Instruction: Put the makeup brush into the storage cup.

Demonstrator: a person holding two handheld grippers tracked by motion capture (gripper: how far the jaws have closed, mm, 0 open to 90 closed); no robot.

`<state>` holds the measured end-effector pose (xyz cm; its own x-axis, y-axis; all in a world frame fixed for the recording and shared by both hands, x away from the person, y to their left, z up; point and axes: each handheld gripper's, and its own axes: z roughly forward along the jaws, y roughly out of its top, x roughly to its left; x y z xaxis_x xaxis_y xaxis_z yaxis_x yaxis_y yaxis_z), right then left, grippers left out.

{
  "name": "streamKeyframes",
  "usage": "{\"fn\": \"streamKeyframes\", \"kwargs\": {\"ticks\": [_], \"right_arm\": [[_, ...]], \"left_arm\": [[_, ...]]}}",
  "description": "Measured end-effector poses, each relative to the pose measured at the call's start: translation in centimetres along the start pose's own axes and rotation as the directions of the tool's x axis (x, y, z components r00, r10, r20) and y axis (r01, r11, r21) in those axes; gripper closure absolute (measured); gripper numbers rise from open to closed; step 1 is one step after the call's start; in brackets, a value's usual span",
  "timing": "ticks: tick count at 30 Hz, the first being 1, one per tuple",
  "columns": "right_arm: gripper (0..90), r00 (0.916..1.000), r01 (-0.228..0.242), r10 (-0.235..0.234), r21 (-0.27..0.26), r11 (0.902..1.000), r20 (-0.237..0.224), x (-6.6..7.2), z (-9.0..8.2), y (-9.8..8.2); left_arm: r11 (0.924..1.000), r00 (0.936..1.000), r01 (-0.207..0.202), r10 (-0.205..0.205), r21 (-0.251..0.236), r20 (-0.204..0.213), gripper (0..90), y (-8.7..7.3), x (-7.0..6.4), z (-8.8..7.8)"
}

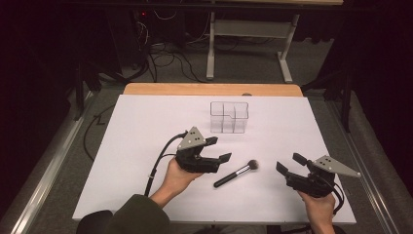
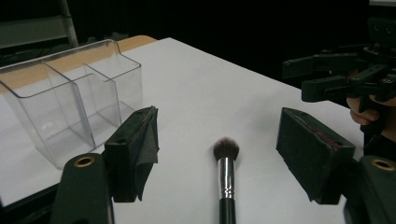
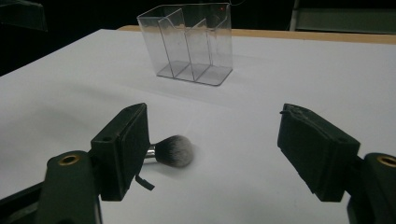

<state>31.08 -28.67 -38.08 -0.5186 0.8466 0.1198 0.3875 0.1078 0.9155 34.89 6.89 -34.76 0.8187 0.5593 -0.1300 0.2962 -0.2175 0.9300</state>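
Makeup brush (image 1: pixel 237 172) lies untouched on the worktop (image 1: pixel 146 117), nearer than the clear organizer (image 1: pixel 229 117). Left tongs (image 1: pixel 218 149) and right tongs (image 1: pixel 288 163) gape wide, empty; grasping and placing seem to remain.

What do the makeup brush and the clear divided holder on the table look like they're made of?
Makeup brush: glossy black handle, probably plastic or lacquered wood; shiny silver ferrule, likely metal by its reflections; soft, fluffy bristles with pale tips.
Organizer: clear hard plastic, likely acrylic, since the table shows through its walls and its edges catch light.
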Motion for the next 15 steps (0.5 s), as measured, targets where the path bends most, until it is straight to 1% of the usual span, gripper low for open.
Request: {"fn": "streamKeyframes", "kwargs": {"ticks": [1, 2, 3, 4, 6, 7, 8, 9, 10, 12, 13, 14, 15], "right_arm": [[26.9, 1.0000, 0.000, 0.000, 0.000, 1.0000, 0.000, 0.0, 0.0, 0.0], [26.9, 1.0000, 0.005, -0.005, -0.003, 1.0000, -0.004, 0.0, 0.0, 0.0], [26.9, 1.0000, 0.005, -0.005, -0.003, 1.0000, -0.004, 0.0, 0.0, 0.0], [26.9, 1.0000, 0.002, -0.002, -0.002, 1.0000, -0.003, 0.0, 0.0, 0.0], [26.9, 1.0000, 0.000, 0.000, -0.002, 1.0000, -0.002, 0.0, 0.0, 0.0], [26.9, 1.0000, 0.001, -0.001, -0.003, 1.0000, -0.005, 0.0, 0.0, 0.0], [26.9, 1.0000, -0.004, 0.004, 0.001, 1.0000, -0.003, 0.0, 0.0, 0.0], [26.9, 1.0000, -0.004, 0.004, 0.001, 1.0000, -0.003, 0.0, 0.0, 0.0], [26.9, 1.0000, -0.003, 0.003, 0.000, 1.0000, -0.004, 0.0, 0.0, 0.0], [26.9, 1.0000, -0.003, 0.003, 0.000, 1.0000, -0.005, 0.0, 0.0, 0.0], [26.9, 1.0000, -0.003, 0.003, 0.000, 1.0000, -0.005, 0.0, 0.0, 0.0], [27.0, 1.0000, -0.003, 0.003, 0.001, 1.0000, -0.006, 0.0, 0.0, 0.0], [27.0, 1.0000, -0.003, 0.003, 0.002, 1.0000, -0.005, 0.0, 0.0, 0.0]], "left_arm": [[1.0000, 1.0000, 0.000, 0.000, 0.000, 0.000, 29.8, 0.0, 0.0, 0.0], [0.9999, 1.0000, -0.001, 0.001, 0.016, 0.006, 29.8, 0.1, -0.2, 0.5], [0.9999, 1.0000, -0.001, 0.001, 0.016, 0.006, 29.8, 0.1, -0.2, 0.5], [0.9992, 1.0000, 0.006, -0.006, 0.041, 0.007, 29.8, 0.2, -0.3, 0.8], [0.9989, 0.9999, 0.014, -0.014, 0.046, 0.009, 29.6, 0.3, -0.4, 1.0], [0.9970, 0.9994, 0.024, -0.026, 0.073, 0.024, 29.0, 0.4, -0.5, 1.3], [0.9957, 0.9995, 0.021, -0.023, 0.090, 0.021, 29.1, 0.5, -0.5, 1.4], [0.9957, 0.9995, 0.021, -0.023, 0.090, 0.021, 29.3, 0.5, -0.5, 1.4], [0.9933, 0.9997, 0.014, -0.016, 0.115, 0.019, 29.4, 0.6, -0.5, 1.6], [0.9914, 0.9999, 0.002, -0.004, 0.131, 0.015, 29.7, 0.7, -0.6, 1.7], [0.9914, 0.9999, 0.002, -0.004, 0.131, 0.015, 29.8, 0.7, -0.6, 1.7], [0.9877, 0.9999, -0.009, 0.008, 0.156, 0.011, 29.8, 0.7, -0.6, 1.9], [0.9877, 0.9999, -0.009, 0.008, 0.156, 0.011, 29.9, 0.7, -0.6, 1.9]]}}
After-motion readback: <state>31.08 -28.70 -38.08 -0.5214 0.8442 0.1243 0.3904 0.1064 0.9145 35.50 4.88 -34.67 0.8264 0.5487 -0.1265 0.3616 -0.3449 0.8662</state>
